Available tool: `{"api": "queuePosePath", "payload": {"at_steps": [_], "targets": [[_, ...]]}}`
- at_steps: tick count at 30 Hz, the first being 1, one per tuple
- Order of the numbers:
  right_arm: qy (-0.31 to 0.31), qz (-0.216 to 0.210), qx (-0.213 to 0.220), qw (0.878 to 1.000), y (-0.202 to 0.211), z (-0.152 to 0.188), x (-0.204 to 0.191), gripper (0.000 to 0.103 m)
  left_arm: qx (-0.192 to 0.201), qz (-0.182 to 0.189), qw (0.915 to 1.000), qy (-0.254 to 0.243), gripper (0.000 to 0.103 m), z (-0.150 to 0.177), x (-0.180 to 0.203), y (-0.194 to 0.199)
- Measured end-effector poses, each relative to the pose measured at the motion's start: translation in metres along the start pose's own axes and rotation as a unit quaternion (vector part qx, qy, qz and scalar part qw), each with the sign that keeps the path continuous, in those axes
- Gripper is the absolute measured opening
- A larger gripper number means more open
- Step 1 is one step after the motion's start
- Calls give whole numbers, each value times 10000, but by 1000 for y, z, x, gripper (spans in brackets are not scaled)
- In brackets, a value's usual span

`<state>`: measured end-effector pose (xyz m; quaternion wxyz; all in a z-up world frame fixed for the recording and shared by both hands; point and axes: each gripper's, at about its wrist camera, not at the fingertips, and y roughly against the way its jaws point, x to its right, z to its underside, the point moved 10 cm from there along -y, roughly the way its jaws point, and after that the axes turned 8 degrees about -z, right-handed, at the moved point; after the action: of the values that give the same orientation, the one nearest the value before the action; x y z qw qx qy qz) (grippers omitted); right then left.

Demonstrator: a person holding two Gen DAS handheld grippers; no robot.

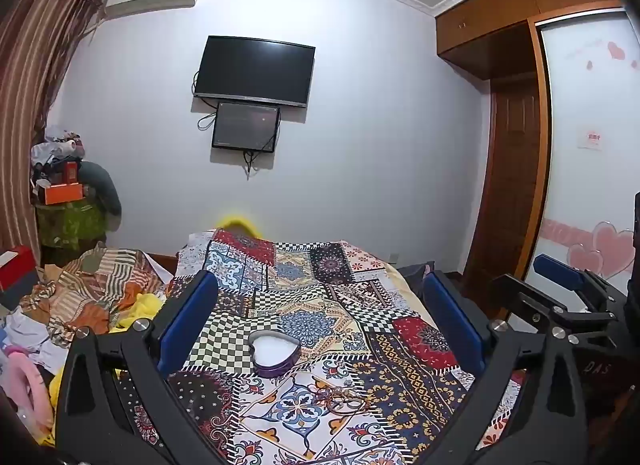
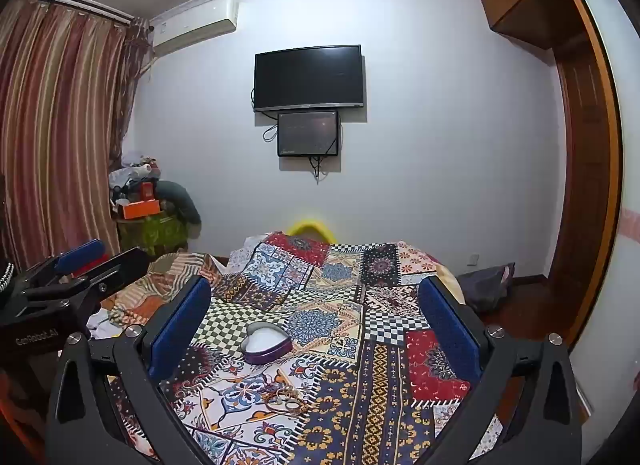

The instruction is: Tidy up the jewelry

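A heart-shaped purple box (image 1: 273, 353) with a white lining lies open on the patterned bedspread (image 1: 400, 393); it also shows in the right wrist view (image 2: 266, 343). A small heap of thin bracelets and chains (image 1: 345, 401) lies on the spread just in front of the box, also seen in the right wrist view (image 2: 286, 399). My left gripper (image 1: 320, 313) is open and empty, held above the bed behind the box. My right gripper (image 2: 316, 315) is open and empty too, to the right of the left one, which shows at the left edge (image 2: 76, 277).
Crumpled striped cloth and clothes (image 1: 92, 293) lie left of the bed. A cluttered stand (image 1: 68, 205) is by the curtain. A TV (image 1: 254, 71) hangs on the far wall. A wooden wardrobe (image 1: 516, 185) stands at the right. A dark bag (image 2: 486, 285) lies on the floor.
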<state>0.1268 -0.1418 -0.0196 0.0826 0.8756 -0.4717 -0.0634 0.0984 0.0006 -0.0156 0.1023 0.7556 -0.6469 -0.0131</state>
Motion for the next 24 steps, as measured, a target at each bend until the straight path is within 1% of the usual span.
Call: {"api": "queuePosePath", "payload": {"at_steps": [4,10,14,15,24], "targets": [[-11,10,-3,10000,0,1,1,103,3,-127,9999,7,103,5,-7,0],[40,25,-23,10000,1,1,-2,103,-111,-140,9998,109,103,5,-10,-8],[-30,3,-32,10000,-3,1,0,103,-132,-175,9997,130,103,6,-12,-9],[-31,5,-31,10000,-2,1,1,103,-138,-180,9997,132,103,11,-13,-12],[-58,1,-71,10000,-4,3,1,103,-171,-241,9995,145,103,11,-16,-12]]}}
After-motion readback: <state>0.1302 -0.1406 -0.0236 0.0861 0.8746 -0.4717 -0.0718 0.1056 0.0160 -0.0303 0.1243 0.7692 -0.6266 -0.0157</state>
